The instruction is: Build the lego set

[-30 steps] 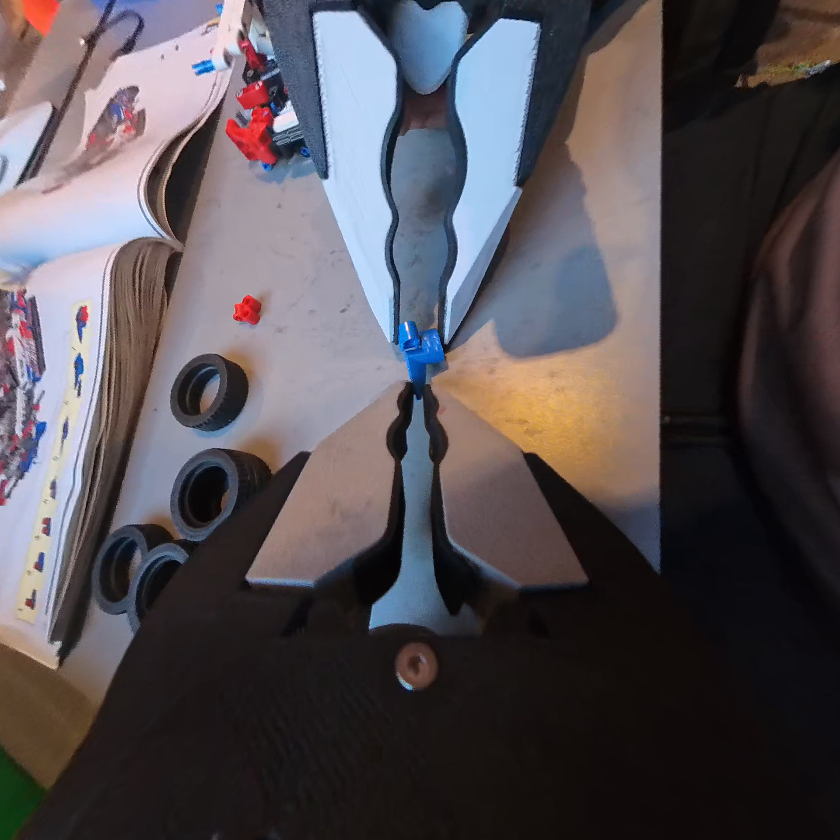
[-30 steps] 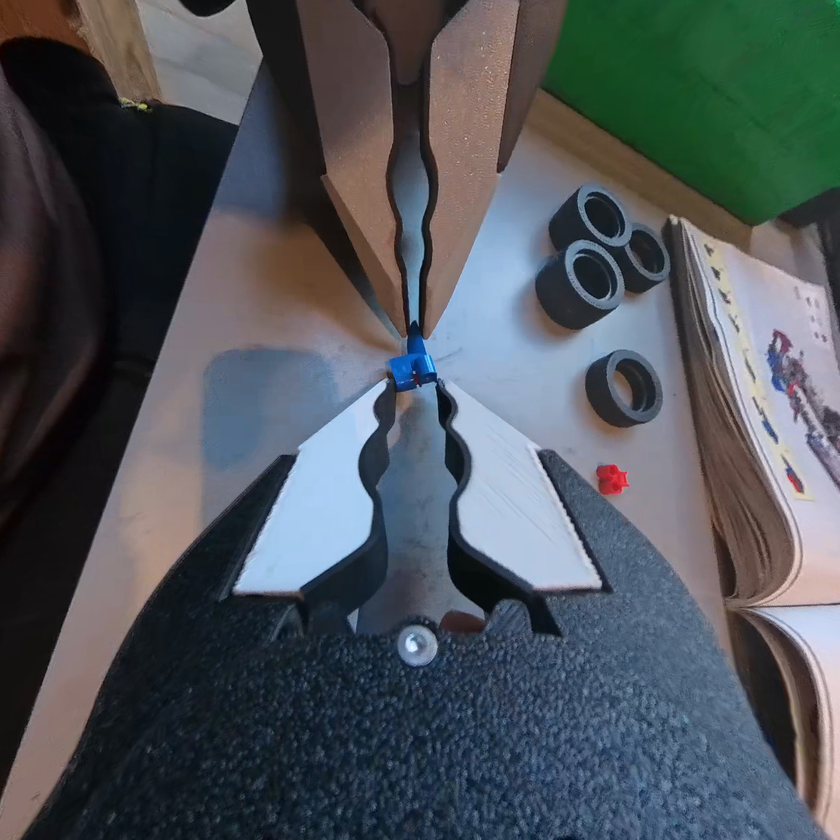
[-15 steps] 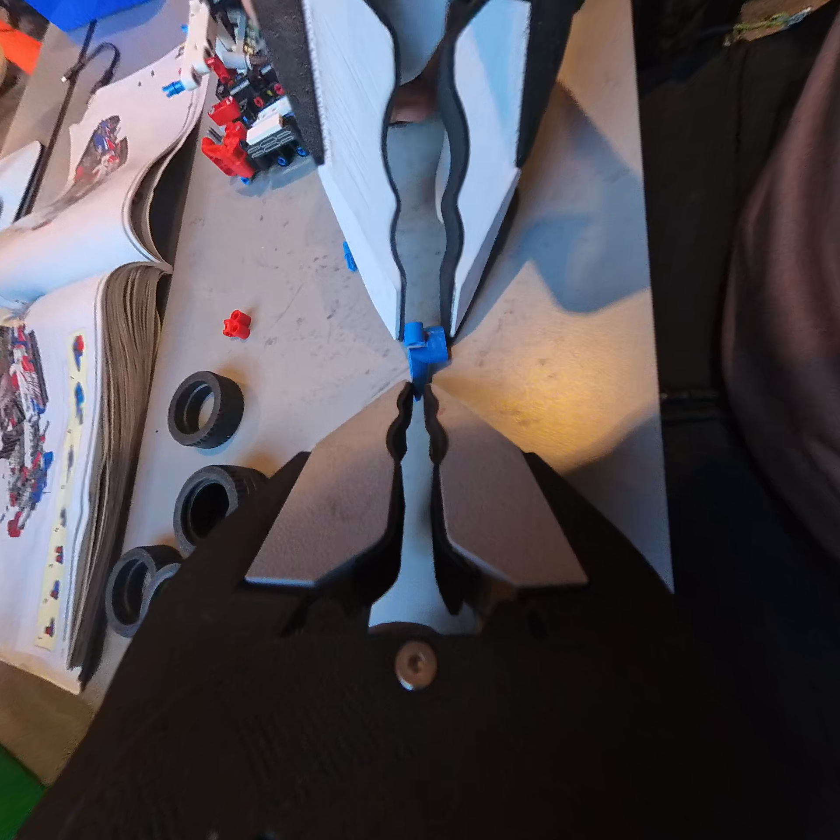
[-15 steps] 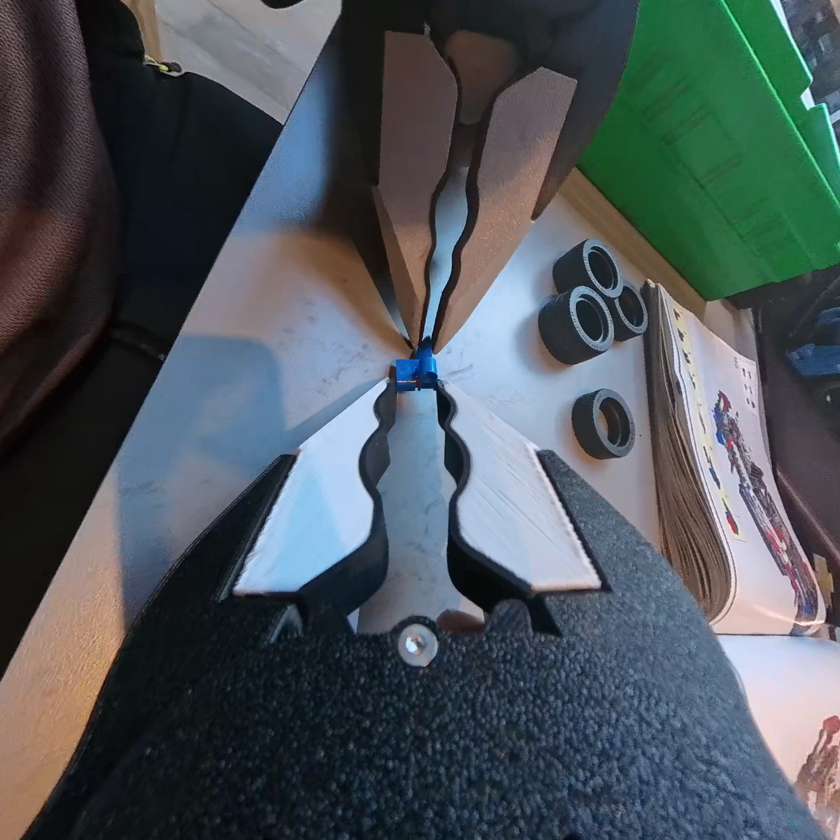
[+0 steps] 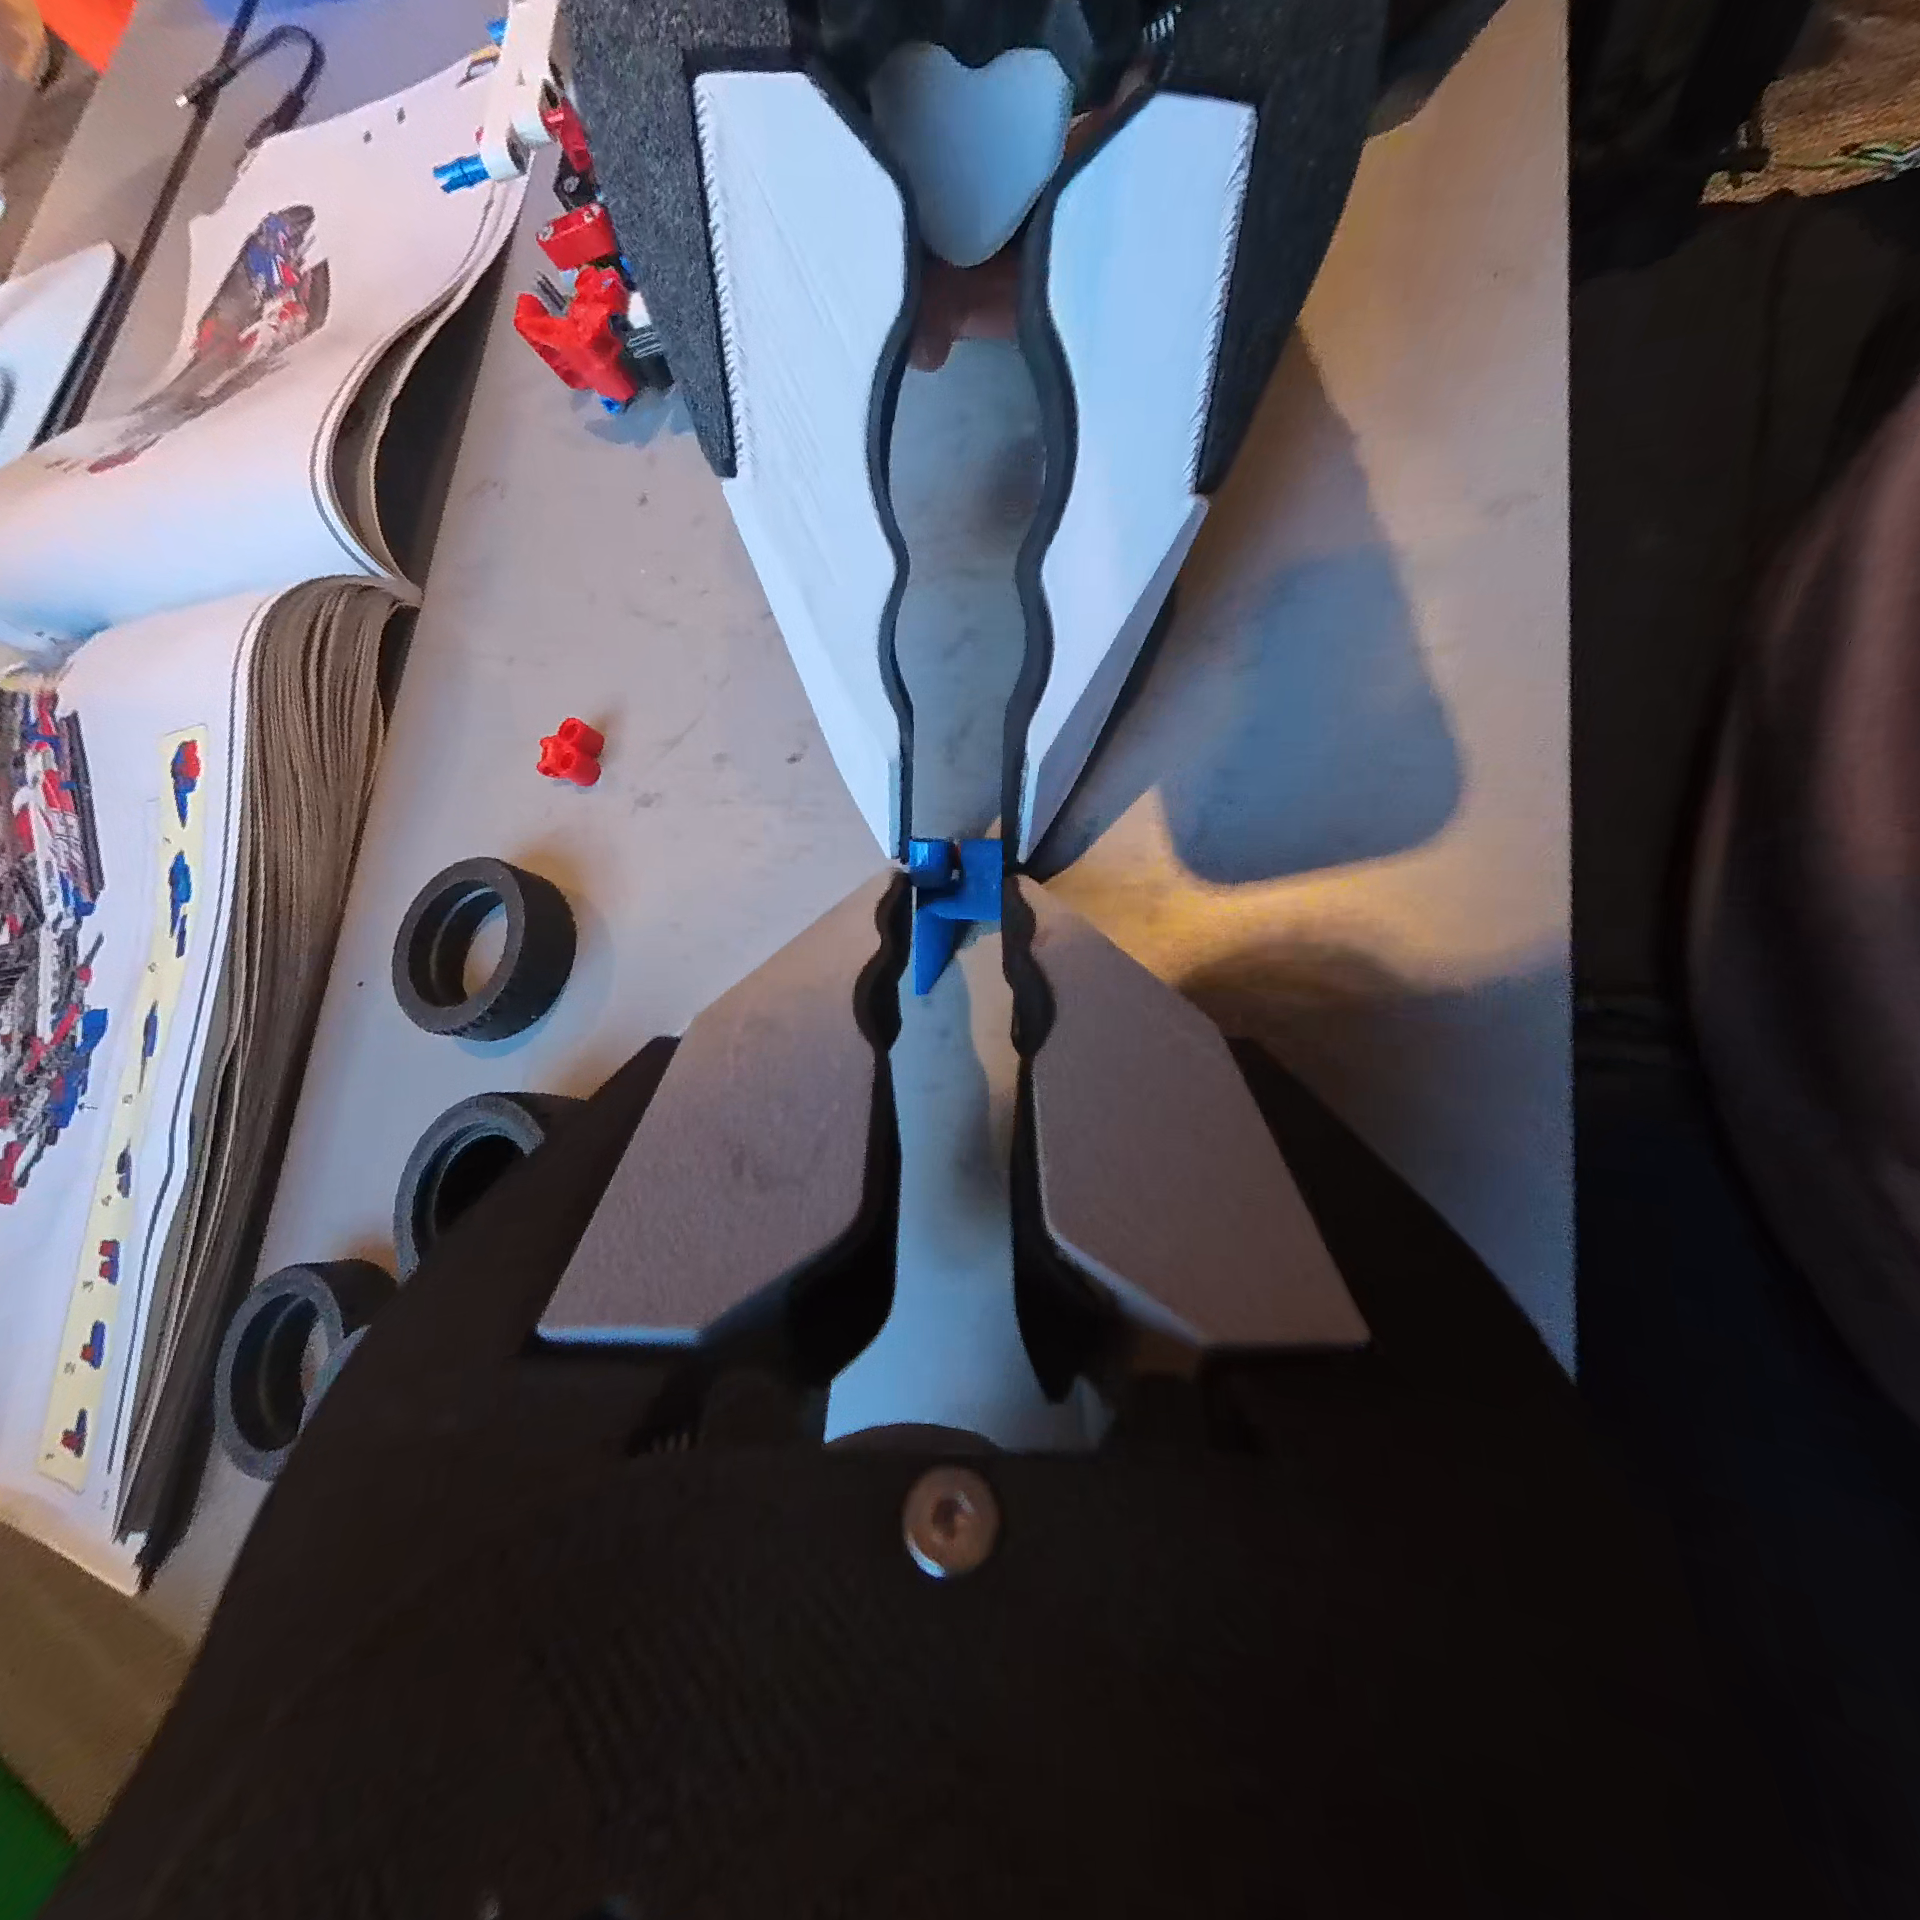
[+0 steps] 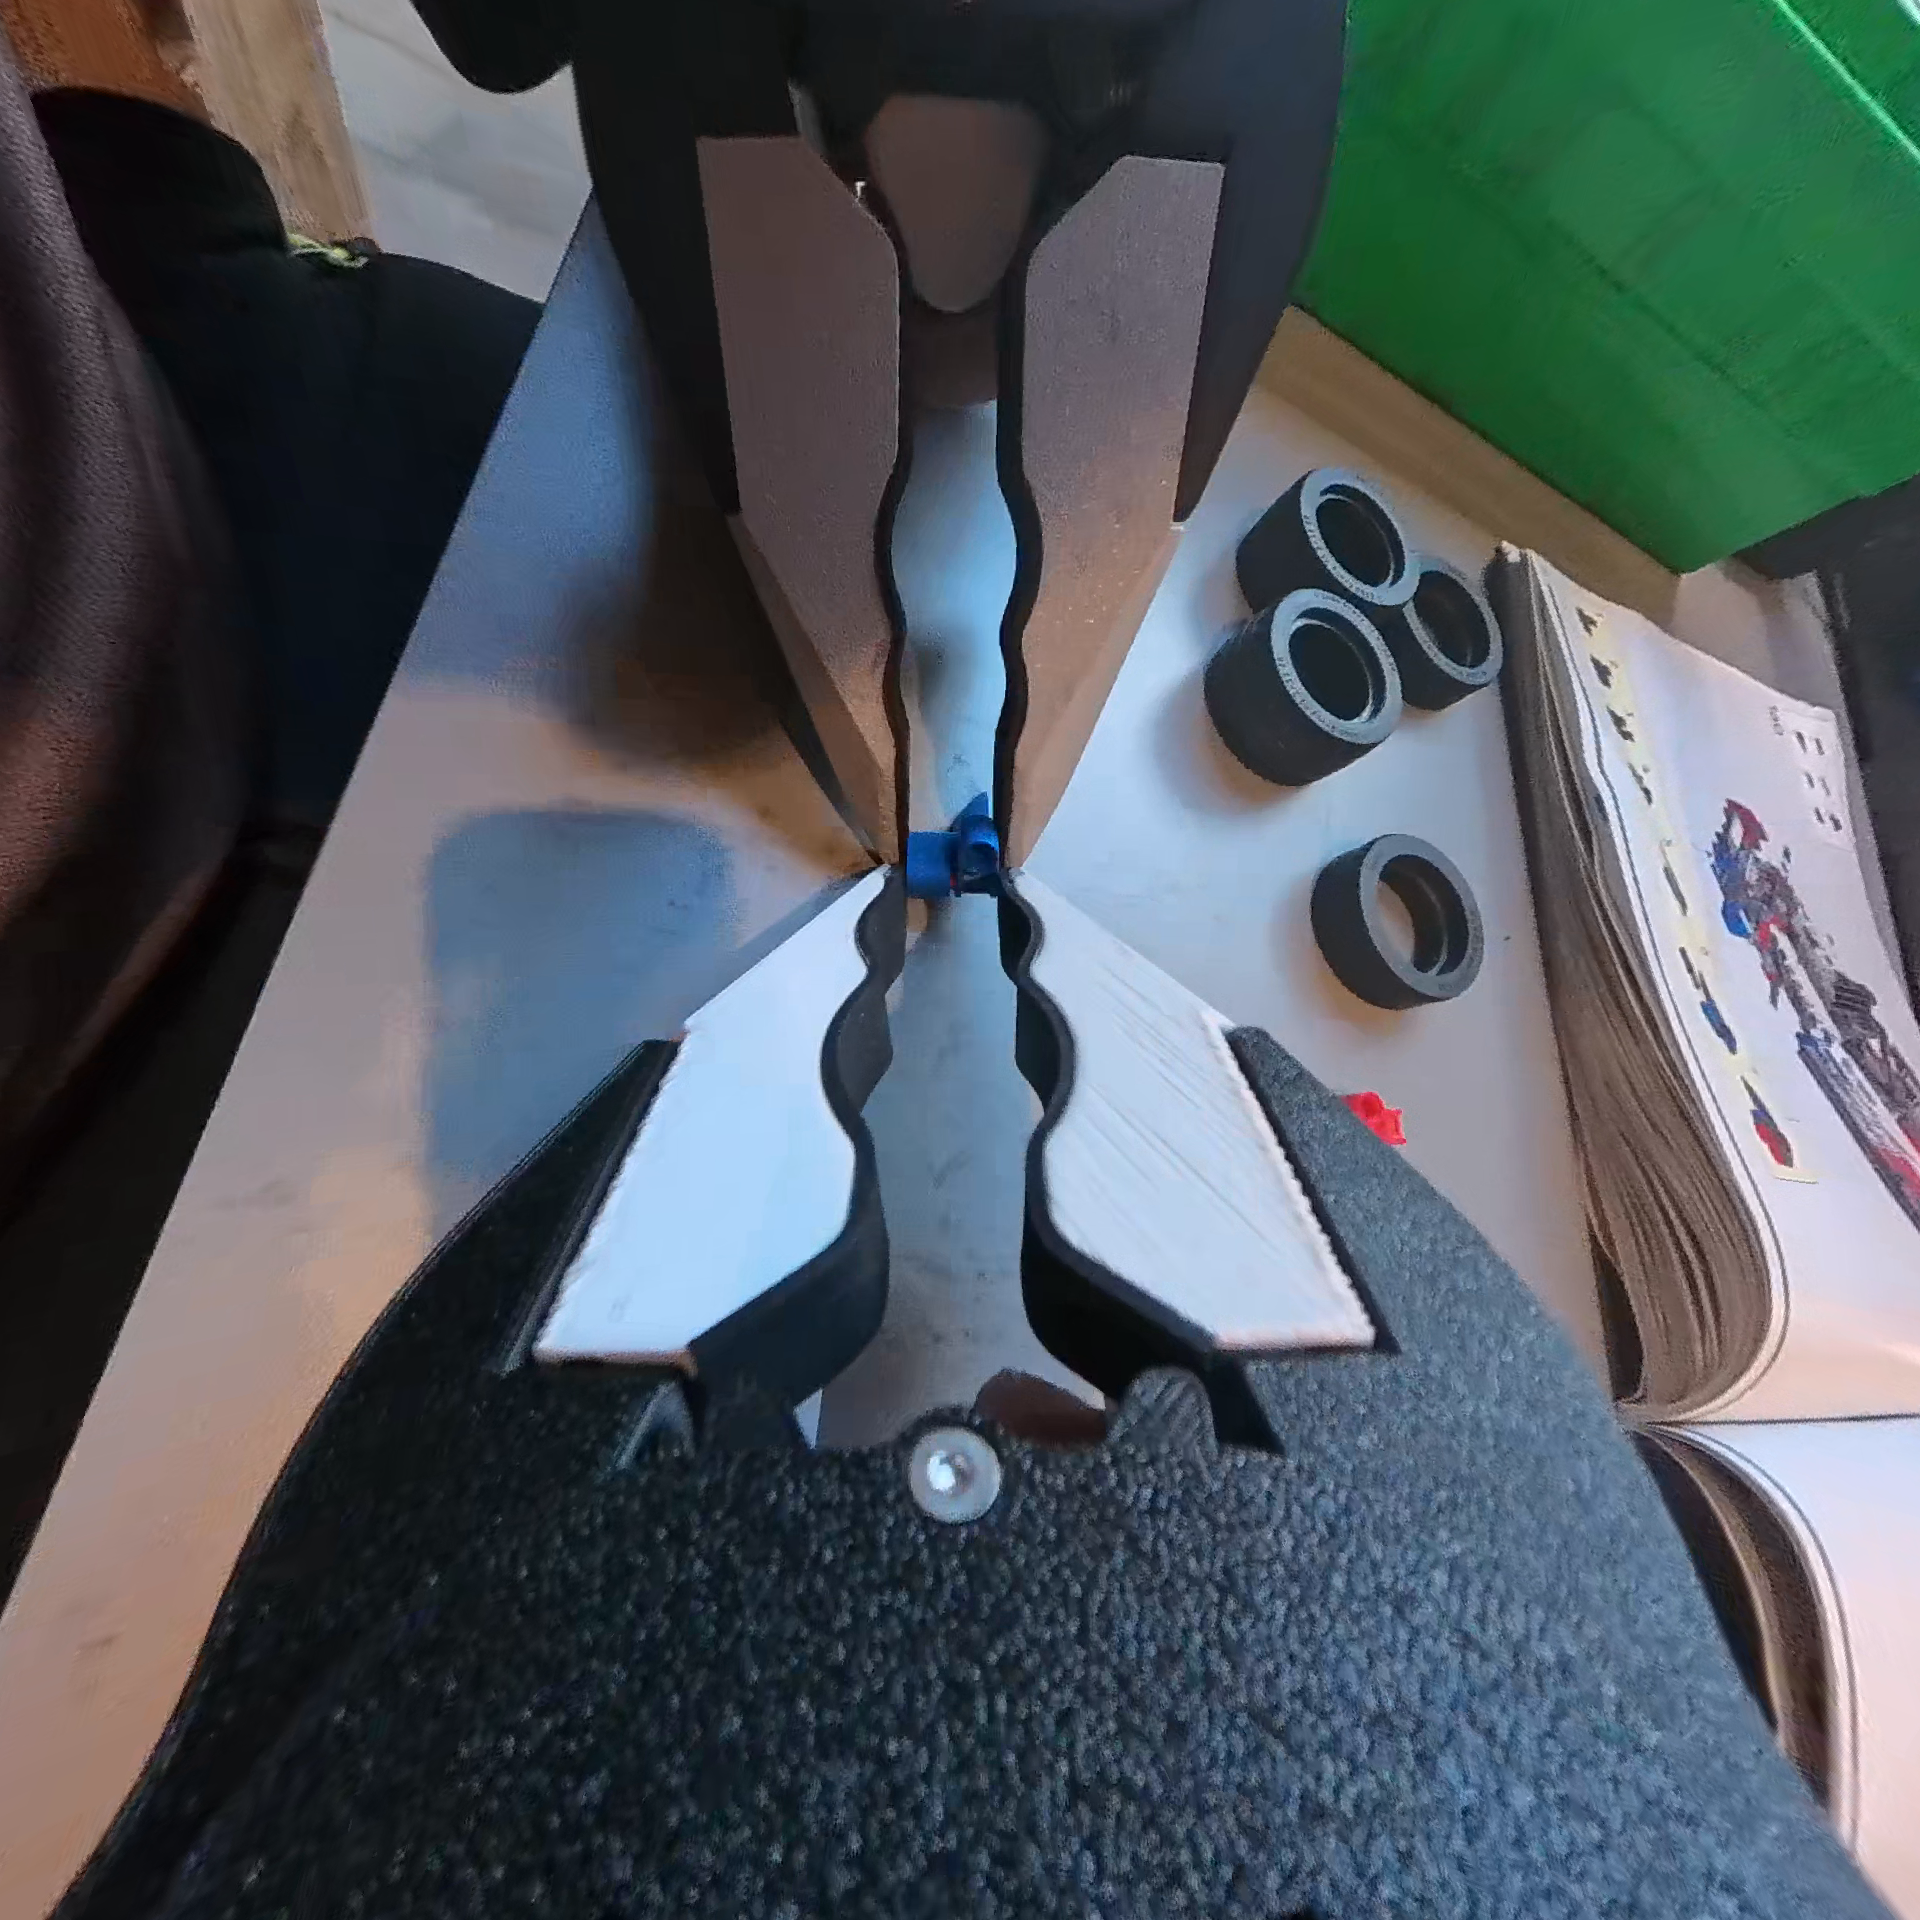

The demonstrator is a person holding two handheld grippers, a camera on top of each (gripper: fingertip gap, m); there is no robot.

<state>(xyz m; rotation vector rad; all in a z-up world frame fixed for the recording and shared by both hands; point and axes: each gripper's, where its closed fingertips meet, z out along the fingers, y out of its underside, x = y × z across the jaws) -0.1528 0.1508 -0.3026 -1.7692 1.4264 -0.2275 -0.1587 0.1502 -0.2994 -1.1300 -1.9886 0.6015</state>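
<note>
The left claw (image 5: 954,894) and the right claw (image 6: 943,883) meet tip to tip above the pale surface (image 5: 644,623), each narrowed to a small gap with a small blue lego piece (image 5: 954,883) between them. In the left wrist view the blue lego piece sits across the tips of the right claw's white fingers (image 5: 821,499), with a thin blue end reaching down between the left claw's own tips, which stand slightly apart on either side of it; whether they press on it cannot be told. In the right wrist view the same piece (image 6: 951,862) spans the gap at the right claw's tips, touching both. Off to the side on the surface lie a small red piece (image 5: 569,750) and four black tyres (image 6: 1397,920), three of them clustered together. Beyond these an open instruction booklet (image 5: 125,935) lies flat; it shows pictures of the model and a yellow strip of parts, its print too small to read. A partly built red, black and white assembly (image 5: 582,322) sits near the booklet. A green bin (image 6: 1621,260) stands behind the tyres.
</note>
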